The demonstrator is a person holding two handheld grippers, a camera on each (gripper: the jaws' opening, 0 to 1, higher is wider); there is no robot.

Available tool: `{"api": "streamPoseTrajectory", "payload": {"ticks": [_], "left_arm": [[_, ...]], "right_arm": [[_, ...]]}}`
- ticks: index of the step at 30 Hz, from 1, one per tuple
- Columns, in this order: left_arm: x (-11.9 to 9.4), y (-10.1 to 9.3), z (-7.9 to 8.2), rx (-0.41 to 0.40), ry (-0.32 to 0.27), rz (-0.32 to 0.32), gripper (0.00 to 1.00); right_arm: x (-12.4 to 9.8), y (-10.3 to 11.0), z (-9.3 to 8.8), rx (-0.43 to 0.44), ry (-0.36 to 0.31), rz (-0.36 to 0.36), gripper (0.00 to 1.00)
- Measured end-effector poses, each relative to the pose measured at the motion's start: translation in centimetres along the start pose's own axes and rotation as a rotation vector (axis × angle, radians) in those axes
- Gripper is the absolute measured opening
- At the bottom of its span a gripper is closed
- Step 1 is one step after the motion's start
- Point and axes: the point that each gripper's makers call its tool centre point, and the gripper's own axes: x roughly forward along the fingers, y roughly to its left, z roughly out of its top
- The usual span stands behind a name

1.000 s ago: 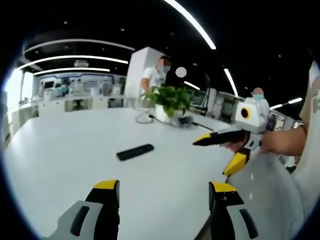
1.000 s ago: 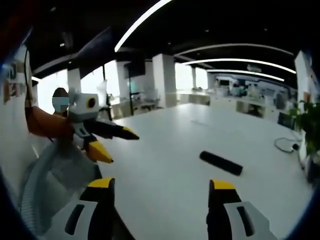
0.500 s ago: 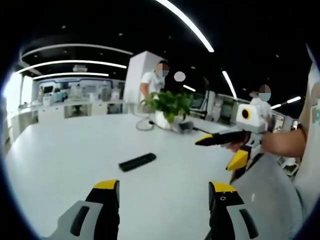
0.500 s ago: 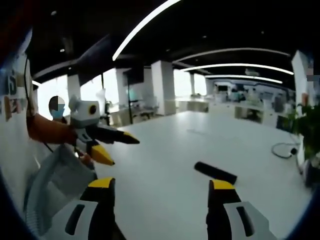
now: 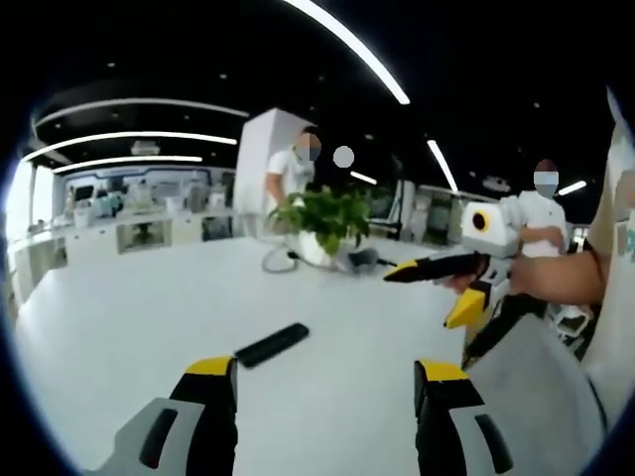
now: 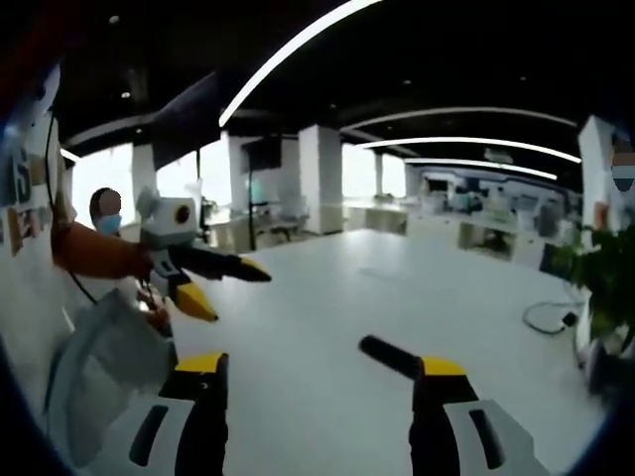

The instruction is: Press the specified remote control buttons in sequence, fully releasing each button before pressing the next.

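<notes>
I judge that no button is pressed yet: the remote control point(image 5: 271, 344) lies untouched on the white counter point(image 5: 119, 317) at lower centre, and my left gripper point(image 5: 325, 397) and right gripper point(image 6: 317, 397) both hover above it, jaws spread.

Both grippers raised, jaws apart, nothing held

In the left gripper view the left gripper point(image 5: 322, 397) rises from the bottom with its yellow-tipped jaws spread wide and empty; the right gripper point(image 5: 432, 288) comes in from the right, held by a hand point(image 5: 531, 278) on a bare forearm, its jaws splayed in a V. In the right gripper view the right gripper point(image 6: 322, 397) also stands wide, and the left gripper point(image 6: 233, 288) enters from the left on an orange sleeve point(image 6: 94, 253), jaws parted
</notes>
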Motion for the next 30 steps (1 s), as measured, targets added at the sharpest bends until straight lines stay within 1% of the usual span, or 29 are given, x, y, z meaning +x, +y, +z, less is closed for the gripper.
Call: {"api": "streamPoseTrajectory", "payload": {"ticks": [6, 11, 16, 23, 24, 30], "left_arm": [[0.8, 1.1, 0.6, 0.026, 0.011, -0.006, 0.74], [1.5, 1.8, 1.0, 0.031, 0.015, -0.016, 0.75], [2.5, 2.3, 0.9, 0.048, 0.040, -0.033, 0.74], [3.8, 3.0, 1.2, 0.076, 0.057, -0.052, 0.74], [4.1, 3.1, 1.2, 0.076, 0.057, -0.062, 0.74], [5.2, 4.1, 1.0, 0.103, 0.088, -0.084, 0.74]], "right_arm": [[0.2, -1.5, 0.0, -0.019, 0.016, -0.001, 0.74], [0.5, -2.6, 0.3, -0.028, 0.025, 0.003, 0.74], [0.9, -3.8, 0.4, -0.046, 0.046, 0.007, 0.73], [1.4, -5.3, 1.0, -0.065, 0.054, 0.014, 0.72], [1.5, -5.4, 1.1, -0.068, 0.056, 0.019, 0.72], [2.2, -6.8, 0.7, -0.090, 0.093, 0.041, 0.70]]}}
